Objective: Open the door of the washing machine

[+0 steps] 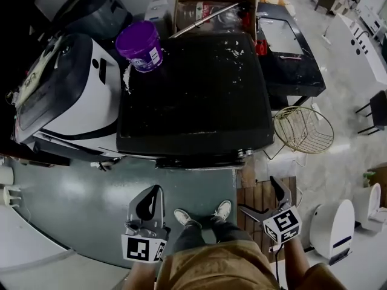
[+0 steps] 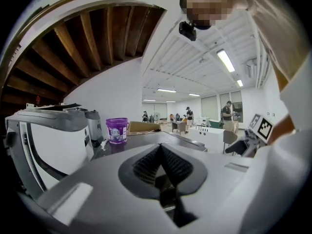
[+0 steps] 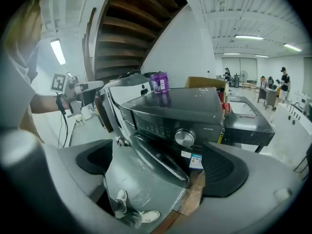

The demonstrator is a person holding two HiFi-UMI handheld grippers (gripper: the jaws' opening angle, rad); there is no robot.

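Your left hand-held gripper (image 1: 156,193) is pressed together, your right hand-held gripper (image 1: 259,196) spread and empty, both apart from the washer (image 1: 193,95).

The head view is dim and flat, the washing machine (image 1: 193,95) top nearly black with a faint sheen, the pale floor (image 1: 347,144) at 3 o'clock the brightest part, and the corners darken and bend. In the left gripper view light falls from ceiling strip lights (image 2: 225,60) at 1 o'clock, the white wall (image 2: 117,91) glows evenly with soft shadows, and the wooden beams (image 2: 83,48) at 11 o'clock sit in gloom. Both gripper views are fisheye circles ringed in black, lines bow toward the rim, and the left gripper (image 2: 161,165) body at 6 o'clock looms soft and out of focus
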